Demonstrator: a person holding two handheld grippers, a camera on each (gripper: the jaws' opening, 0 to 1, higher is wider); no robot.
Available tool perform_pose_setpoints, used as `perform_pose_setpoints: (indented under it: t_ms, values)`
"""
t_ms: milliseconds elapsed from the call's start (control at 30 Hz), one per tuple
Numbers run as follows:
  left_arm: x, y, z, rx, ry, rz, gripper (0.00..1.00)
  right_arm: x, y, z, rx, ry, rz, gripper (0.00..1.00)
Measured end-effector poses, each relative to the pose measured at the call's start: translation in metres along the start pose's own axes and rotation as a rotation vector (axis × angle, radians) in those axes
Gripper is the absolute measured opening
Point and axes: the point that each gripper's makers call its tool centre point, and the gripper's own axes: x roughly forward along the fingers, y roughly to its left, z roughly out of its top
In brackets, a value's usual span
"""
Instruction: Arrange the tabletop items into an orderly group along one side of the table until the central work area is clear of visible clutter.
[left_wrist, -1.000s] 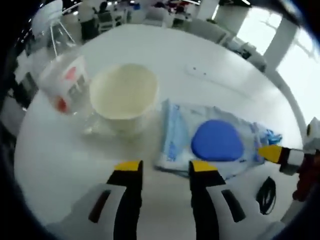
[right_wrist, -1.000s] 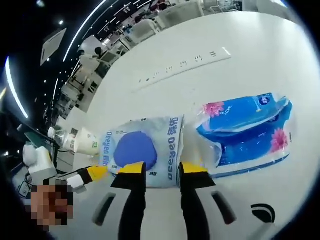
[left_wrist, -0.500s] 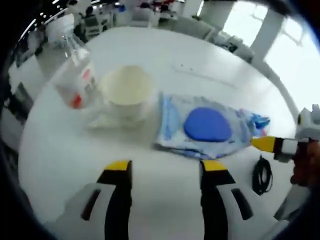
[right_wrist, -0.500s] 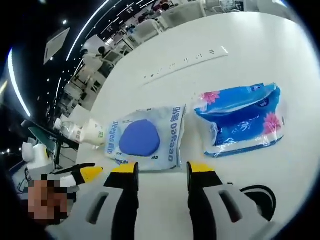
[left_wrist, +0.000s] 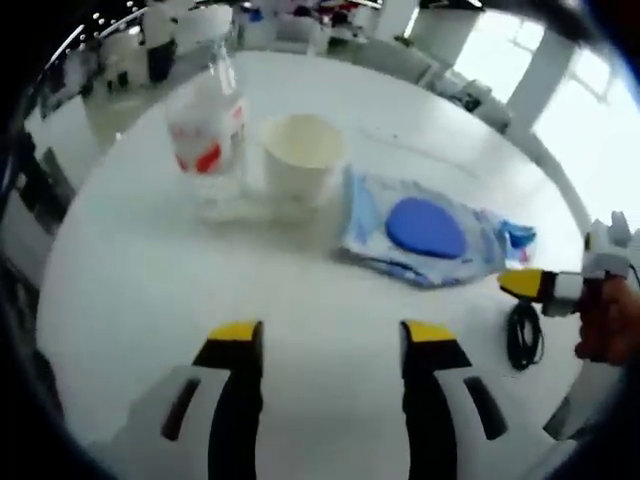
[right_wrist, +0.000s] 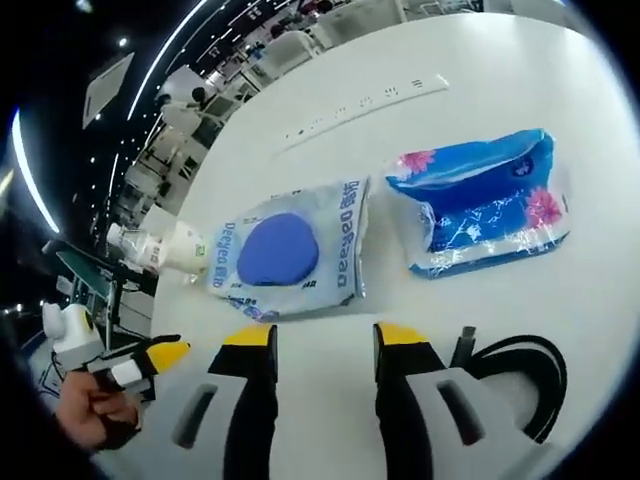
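**A:** So how tidy is it looking? From where I stand most of the stuff already sits in a row. In the left gripper view there's a plastic bottle (left_wrist: 207, 130) at upper left, a cream paper cup (left_wrist: 302, 160) just beside it, then the wet wipes pack (left_wrist: 425, 232) with the blue lid right of centre. That's a pretty neat line across the upper half of the frame.

**B:** Yeah, and the right gripper view adds the blue tissue pack (right_wrist: 485, 202) at upper right, lying just beside the wipes (right_wrist: 285, 255). The bottle and cup are squeezed in at the left edge of that frame, hard to read.

**A:** So what's left?

**B:** I'd say the black cable (left_wrist: 526, 336). It's coiled on the white table (left_wrist: 130, 290) at lower right of the left gripper view, apart from the row. In the right gripper view it sits at lower right (right_wrist: 520, 368), right by that gripper's own body.

**A:** Anything being held?

**B:** Nope. The left gripper (left_wrist: 330, 335) has its jaws spread with bare table between them. Same for the right gripper (right_wrist: 325, 338), jaws apart, nothing pinched. You can also spot the right one poking in at the right edge of the left gripper view, a hand (left_wrist: 610, 322) around it.

**A:** So mostly done, cable pending?

**B:** That's my guess. The near side of the table looks clear otherwise.
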Motion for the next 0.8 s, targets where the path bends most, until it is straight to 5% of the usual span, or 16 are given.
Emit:
perform_pose_setpoints:
  t_ms: [433, 567, 800]
  values:
    - [-0.022, -0.011, -0.006, 0.099, -0.009, -0.063, 0.59, -0.001, -0.01, 0.011, 0.017, -0.013, -0.011, 0.36]
    - [-0.037, -0.016, -0.01, 0.203, -0.033, -0.072, 0.59, -0.002, -0.01, 0.012, 0.017, -0.009, -0.01, 0.36]
    - [-0.063, -0.044, -0.022, 0.243, -0.032, -0.241, 0.66, 0.003, -0.007, 0.015, 0.036, -0.004, 0.011, 0.33]
